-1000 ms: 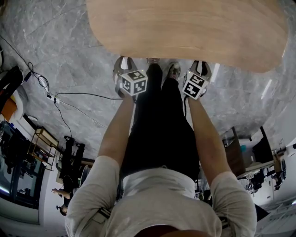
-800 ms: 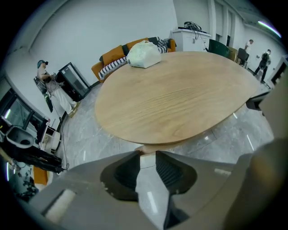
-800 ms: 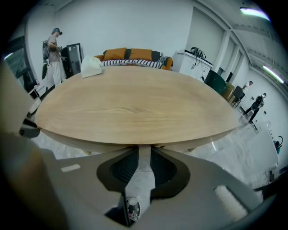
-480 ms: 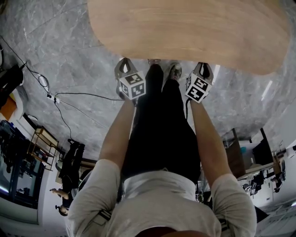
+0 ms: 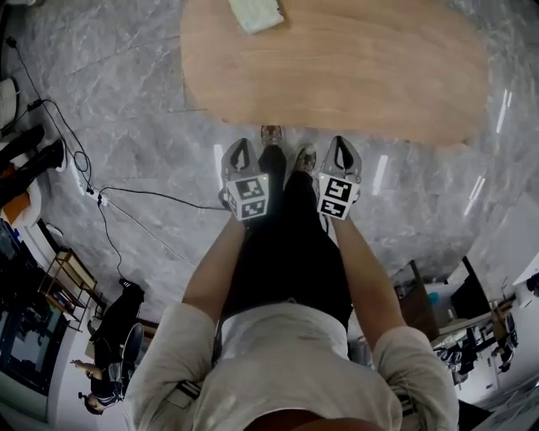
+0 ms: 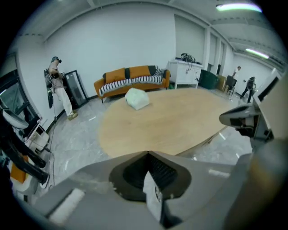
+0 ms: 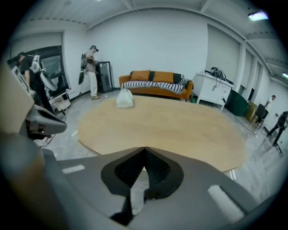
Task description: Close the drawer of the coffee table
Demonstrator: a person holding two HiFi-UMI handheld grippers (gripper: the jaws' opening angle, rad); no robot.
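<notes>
Your head view looks steeply down; both gripper views look level from close by. All share the coffee table (image 5: 354,76).

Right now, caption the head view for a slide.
Person stands before an oval wooden table, left gripper and right gripper side by side, jaws shut, white bundle on it.

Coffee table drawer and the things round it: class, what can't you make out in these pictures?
1. Drawer: shows in no view; in the head view the table top hides whatever lies under it.
2. White bundle: cut by the head view's top edge; too small in both gripper views to identify.
</notes>
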